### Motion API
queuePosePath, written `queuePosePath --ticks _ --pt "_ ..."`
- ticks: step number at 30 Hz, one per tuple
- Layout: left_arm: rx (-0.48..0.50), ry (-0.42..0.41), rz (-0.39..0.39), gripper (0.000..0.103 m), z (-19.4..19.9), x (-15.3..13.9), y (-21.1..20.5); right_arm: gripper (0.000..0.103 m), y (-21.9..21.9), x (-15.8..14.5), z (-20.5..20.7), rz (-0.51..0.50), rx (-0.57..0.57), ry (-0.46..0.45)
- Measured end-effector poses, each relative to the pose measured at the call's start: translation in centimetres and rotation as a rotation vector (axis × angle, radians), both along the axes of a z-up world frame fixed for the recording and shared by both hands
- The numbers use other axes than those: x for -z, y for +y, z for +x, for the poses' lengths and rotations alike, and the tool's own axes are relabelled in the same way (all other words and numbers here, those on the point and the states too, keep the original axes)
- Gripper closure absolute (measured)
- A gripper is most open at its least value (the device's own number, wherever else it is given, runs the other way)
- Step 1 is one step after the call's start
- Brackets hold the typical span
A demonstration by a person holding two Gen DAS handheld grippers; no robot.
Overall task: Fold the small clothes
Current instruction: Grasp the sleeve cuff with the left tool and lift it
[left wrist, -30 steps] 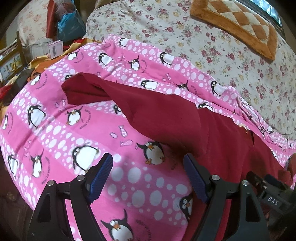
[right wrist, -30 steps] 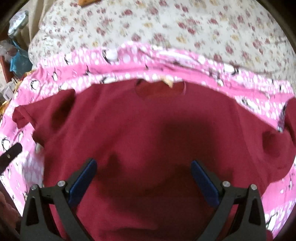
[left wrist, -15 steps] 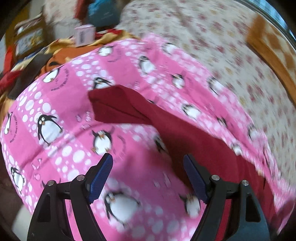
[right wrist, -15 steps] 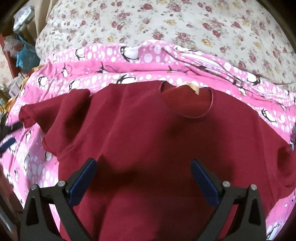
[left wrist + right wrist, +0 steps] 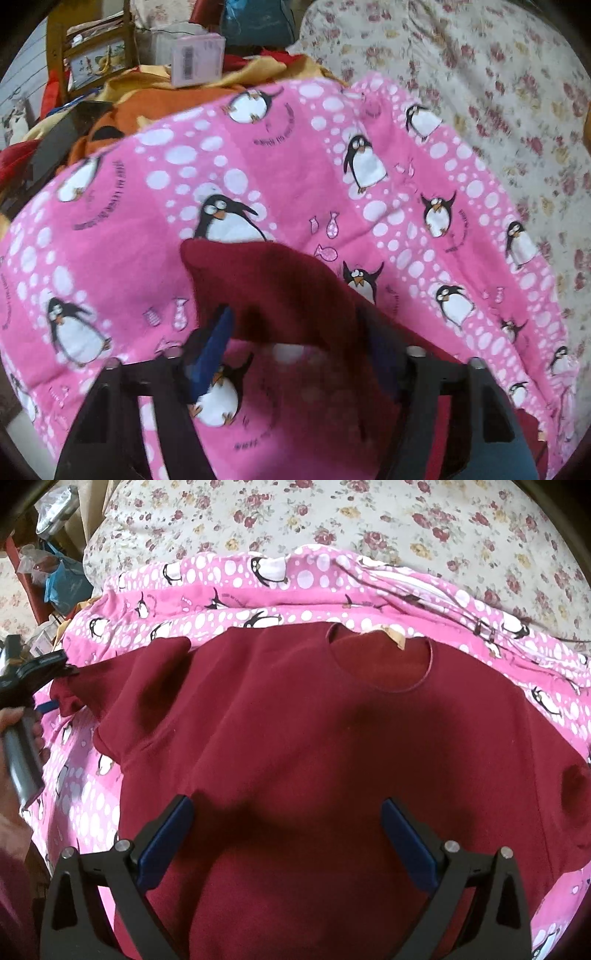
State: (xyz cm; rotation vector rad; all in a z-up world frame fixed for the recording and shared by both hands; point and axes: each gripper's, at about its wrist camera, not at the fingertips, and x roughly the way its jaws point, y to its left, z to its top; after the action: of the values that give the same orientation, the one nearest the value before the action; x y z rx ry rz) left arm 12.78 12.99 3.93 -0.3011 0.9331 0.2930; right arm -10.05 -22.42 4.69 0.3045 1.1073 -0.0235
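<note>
Lying between left gripper (image 5: 295, 347) fingers: sleeve (image 5: 273, 288).

Left tongs (image 5: 299, 354) straddle the maroon sleeve (image 5: 273, 291) on penguin blanket (image 5: 295, 166).

Home bedroom: floral bedsheet (image 5: 369, 520), penguin blanket (image 5: 295, 166), bedside clutter (image 5: 147, 74).

Left wrist view, blurred, sits close over the sleeve (image 5: 273, 291); right wrist view looks down farther back, sharing it.
</note>
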Motion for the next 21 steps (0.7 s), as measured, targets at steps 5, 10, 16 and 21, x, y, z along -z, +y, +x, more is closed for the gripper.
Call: queuePosePath --ticks 5,10,16,21 --pt "0.048 0.047 -0.007 0.101 1.4 2.4 -0.6 0.0 -0.6 0.3 -0.1 0.02 0.015 0.007" --pt "0.073 -0.027 -0.023 0.103 0.4 0.9 -1.1 0.0 -0.9 0.4 -0.2 0.035 0.031 0.005" --pt "0.147 -0.141 -0.149 0.103 -2.1 -3.0 -2.2 0.0 -1.4 -0.2 -1.1 0.039 0.05 -0.005" --pt "0.298 -0.212 -0.258 0.103 -4.8 -6.3 -5.0 0.0 -2.8 -0.9 -2.1 0.049 0.089 -0.021"
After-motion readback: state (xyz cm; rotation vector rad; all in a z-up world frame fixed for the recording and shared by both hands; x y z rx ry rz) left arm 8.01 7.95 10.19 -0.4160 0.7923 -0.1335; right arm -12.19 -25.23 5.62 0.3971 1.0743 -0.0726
